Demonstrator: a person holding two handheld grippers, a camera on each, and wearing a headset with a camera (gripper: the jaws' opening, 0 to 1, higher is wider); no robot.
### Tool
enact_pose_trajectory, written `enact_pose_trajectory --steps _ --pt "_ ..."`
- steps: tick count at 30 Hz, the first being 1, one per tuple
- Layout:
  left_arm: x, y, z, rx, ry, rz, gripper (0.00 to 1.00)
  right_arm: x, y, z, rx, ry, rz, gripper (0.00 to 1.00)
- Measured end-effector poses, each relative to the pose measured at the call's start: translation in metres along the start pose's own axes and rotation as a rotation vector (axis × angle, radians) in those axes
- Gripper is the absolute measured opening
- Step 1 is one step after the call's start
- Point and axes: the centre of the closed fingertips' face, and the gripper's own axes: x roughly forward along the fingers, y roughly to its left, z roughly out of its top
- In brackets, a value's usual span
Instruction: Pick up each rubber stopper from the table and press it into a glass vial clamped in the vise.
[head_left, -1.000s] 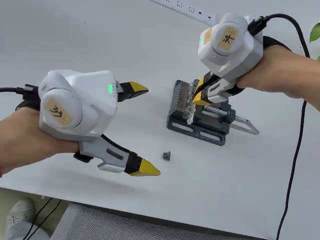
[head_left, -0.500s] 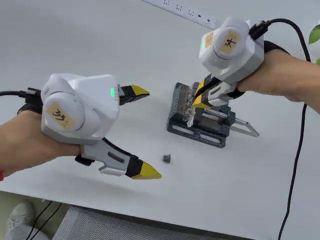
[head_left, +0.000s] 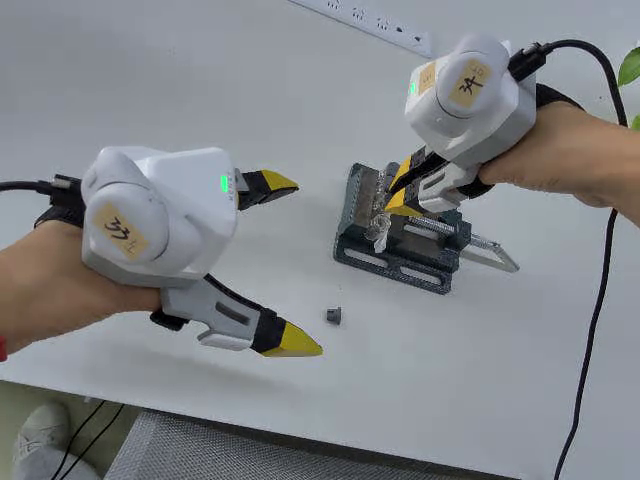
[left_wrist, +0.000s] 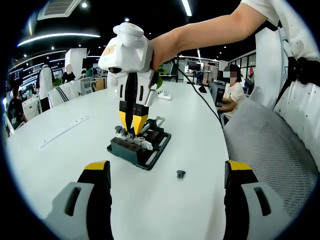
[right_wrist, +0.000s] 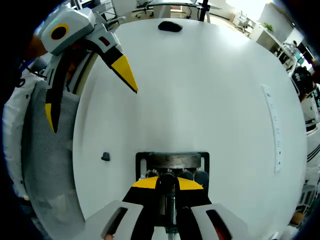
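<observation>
White counter (head_left: 200, 80) in an open office. Nearest, left tool (head_left: 305, 266) spread wide and empty, hovering just short of the small dark rubber stopper (head_left: 333, 315) lying loose on the counter; hardly moved in the last second. Beyond, dark metal vise (head_left: 400, 262) clamping a clear glass vial (head_left: 378, 228). Right tool (head_left: 400, 195) above it, tips pinched together at the vial mouth, shifted only slightly. Probably pressing a stopper home, though none discernible between the tips. Loose stopper not yet picked up.

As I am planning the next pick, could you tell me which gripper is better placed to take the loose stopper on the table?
Left. The left gripper is open, and the stopper lies just ahead of its fingers; the right gripper is occupied over the vise, fingers close together.
</observation>
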Motion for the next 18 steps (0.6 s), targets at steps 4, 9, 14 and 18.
enact_pose_trajectory --steps 4,9,14,18 --pt "0.0002 0.0007 -0.0007 0.001 0.001 0.001 0.94 -0.0009 0.0010 -0.0003 0.002 -0.004 -0.002 0.09" --pt "0.0004 -0.0006 -0.0008 -0.001 0.002 -0.002 0.93 -0.0027 0.0006 0.0002 0.006 -0.010 -0.004 0.09" --pt "-0.0001 -0.0007 -0.0005 -0.002 0.000 -0.002 0.93 -0.0033 0.0016 0.0000 0.006 -0.014 -0.010 0.09" --pt "-0.0002 0.0002 -0.0008 -0.003 -0.001 -0.002 0.93 -0.0037 0.0001 0.0012 0.010 -0.022 -0.011 0.09"
